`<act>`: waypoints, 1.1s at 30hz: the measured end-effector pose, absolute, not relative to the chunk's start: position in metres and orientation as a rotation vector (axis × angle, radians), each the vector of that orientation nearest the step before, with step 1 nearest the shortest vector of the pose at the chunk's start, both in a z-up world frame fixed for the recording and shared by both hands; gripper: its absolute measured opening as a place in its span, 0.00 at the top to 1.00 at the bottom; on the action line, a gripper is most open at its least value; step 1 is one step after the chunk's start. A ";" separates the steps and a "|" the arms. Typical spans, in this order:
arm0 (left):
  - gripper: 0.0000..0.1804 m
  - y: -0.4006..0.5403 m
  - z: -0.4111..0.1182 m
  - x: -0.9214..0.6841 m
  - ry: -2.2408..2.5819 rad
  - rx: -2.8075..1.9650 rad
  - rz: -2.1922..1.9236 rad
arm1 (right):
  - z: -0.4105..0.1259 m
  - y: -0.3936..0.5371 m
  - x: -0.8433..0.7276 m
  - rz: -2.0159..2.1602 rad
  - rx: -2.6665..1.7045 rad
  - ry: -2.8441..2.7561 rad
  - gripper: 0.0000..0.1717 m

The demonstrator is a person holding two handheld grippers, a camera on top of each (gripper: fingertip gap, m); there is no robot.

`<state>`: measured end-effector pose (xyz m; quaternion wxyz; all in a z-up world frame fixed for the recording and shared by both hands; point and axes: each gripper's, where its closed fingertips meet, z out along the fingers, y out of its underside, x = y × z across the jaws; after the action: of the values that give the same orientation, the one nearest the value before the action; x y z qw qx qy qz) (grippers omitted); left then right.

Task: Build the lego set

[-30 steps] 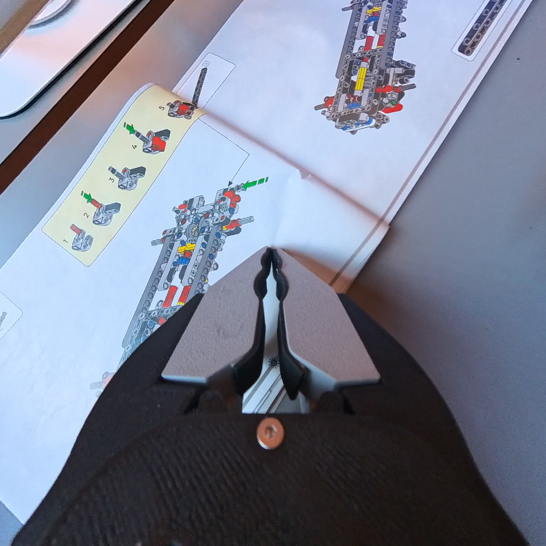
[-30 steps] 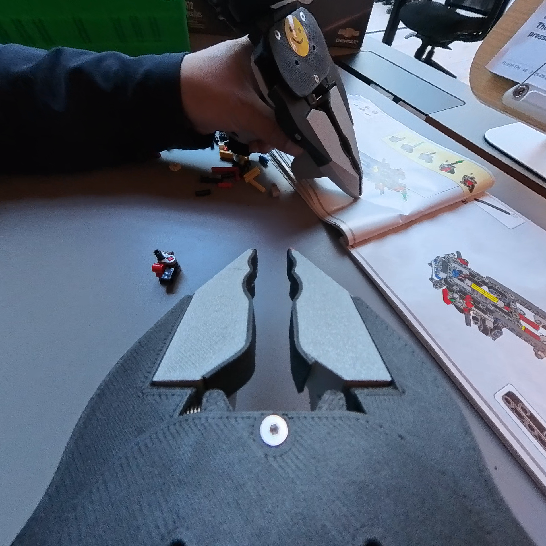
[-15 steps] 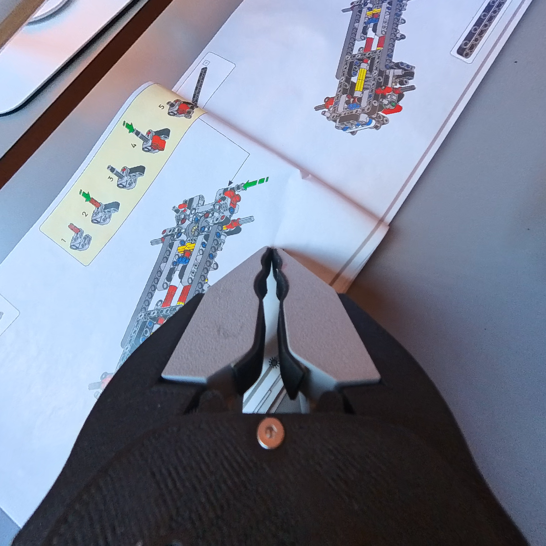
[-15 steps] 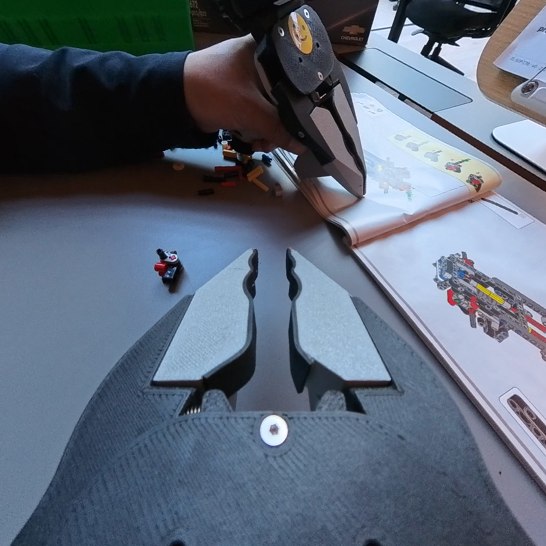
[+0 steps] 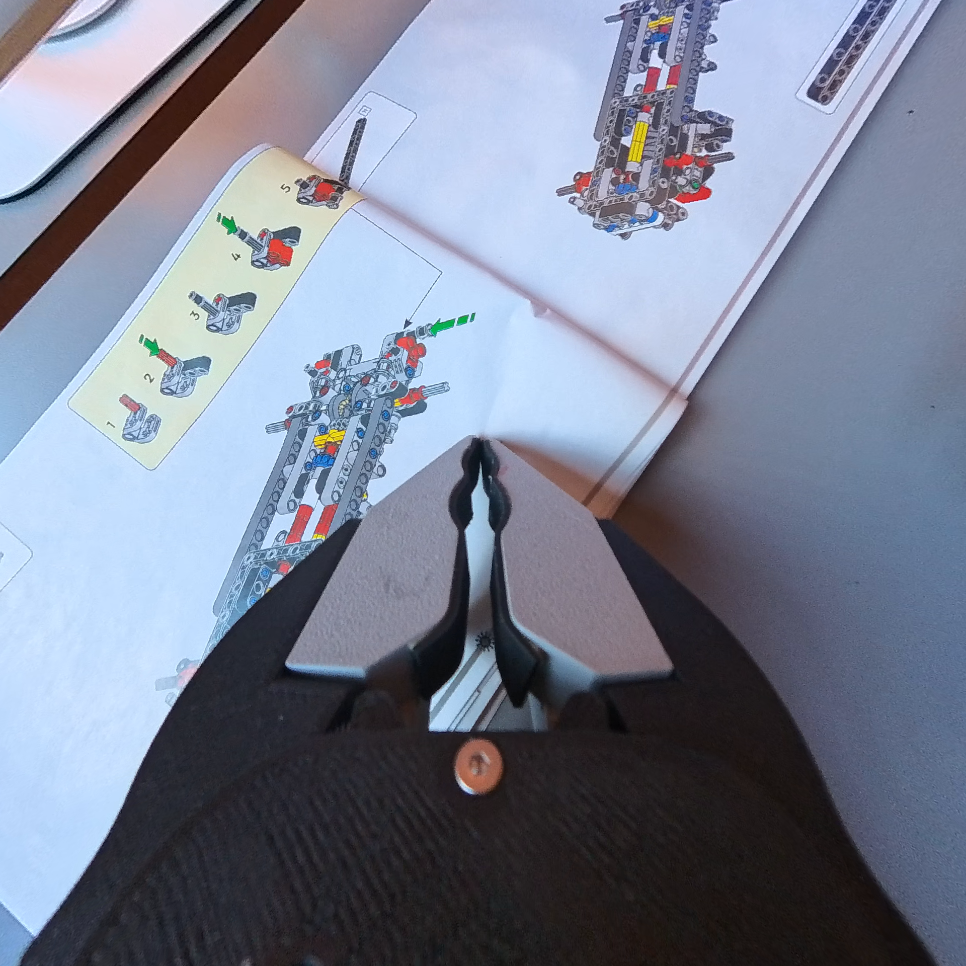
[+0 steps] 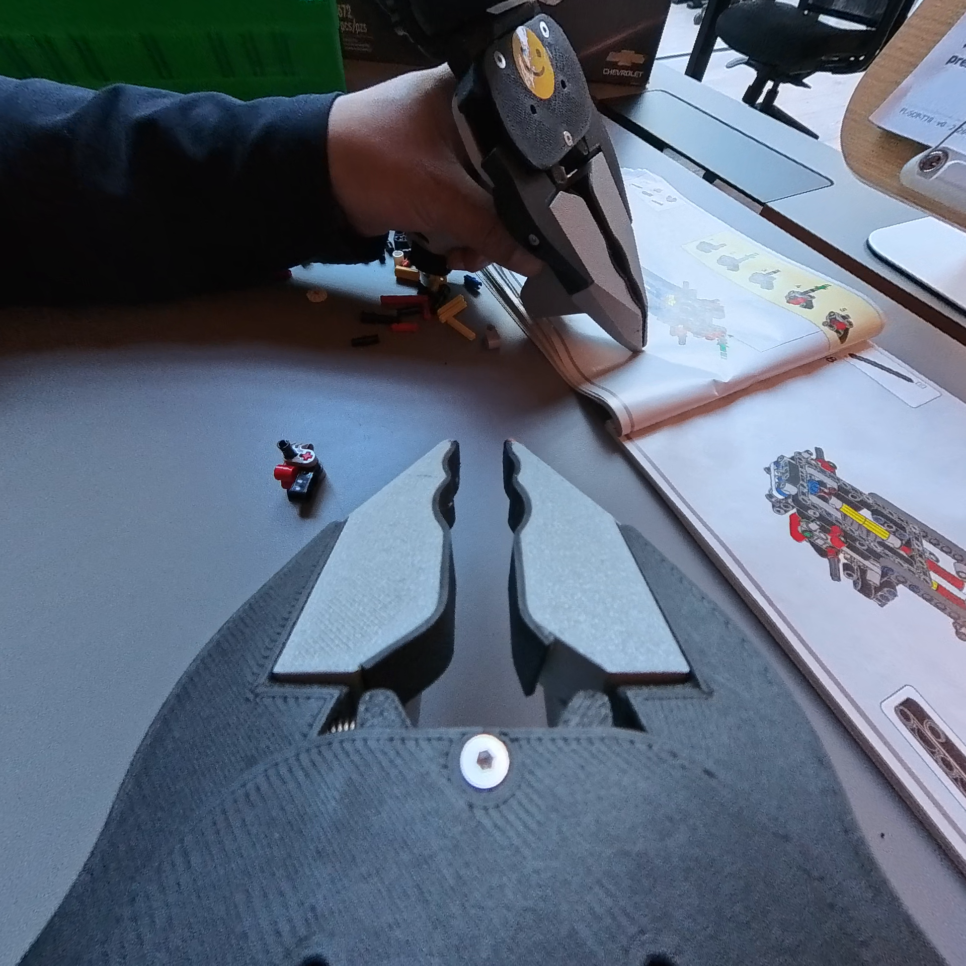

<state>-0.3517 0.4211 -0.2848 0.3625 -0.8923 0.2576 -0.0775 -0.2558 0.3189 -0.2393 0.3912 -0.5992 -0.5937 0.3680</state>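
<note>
Pressing down on the open instruction booklet, our left tongs are closed tip to tip, gripping nothing, pinning its left page to the bench. We judge the paper light, limp and easily creased, best taken at a page edge. Our right tongs hang slightly parted and empty, near a small red-and-black brick assembly.

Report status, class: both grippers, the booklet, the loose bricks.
Left gripper shut, tip on open booklet. Right gripper open, holding nothing, above table. Small brick assembly to its left; brick pile behind.
</note>
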 end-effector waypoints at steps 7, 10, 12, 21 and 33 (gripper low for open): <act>1.00 0.421 -0.285 -0.352 0.663 -2.298 -0.203 | -0.239 0.319 -0.256 0.935 -1.518 -1.509 0.93; 1.00 0.421 -0.285 -0.352 0.662 -2.298 -0.204 | -0.239 0.318 -0.256 0.932 -1.517 -1.513 0.94; 1.00 0.421 -0.285 -0.352 0.662 -2.298 -0.205 | -0.239 0.318 -0.256 0.931 -1.516 -1.513 0.94; 1.00 0.421 -0.285 -0.352 0.662 -2.298 -0.206 | -0.239 0.318 -0.255 0.931 -1.514 -1.513 0.94; 1.00 0.421 -0.285 -0.352 0.660 -2.298 -0.204 | -0.238 0.319 -0.254 0.931 -1.500 -1.515 0.96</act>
<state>-0.3515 0.4211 -0.2847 0.3624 -0.8926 0.2561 -0.0792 -0.2540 0.3194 -0.2378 0.3964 -0.5920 -0.5979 0.3673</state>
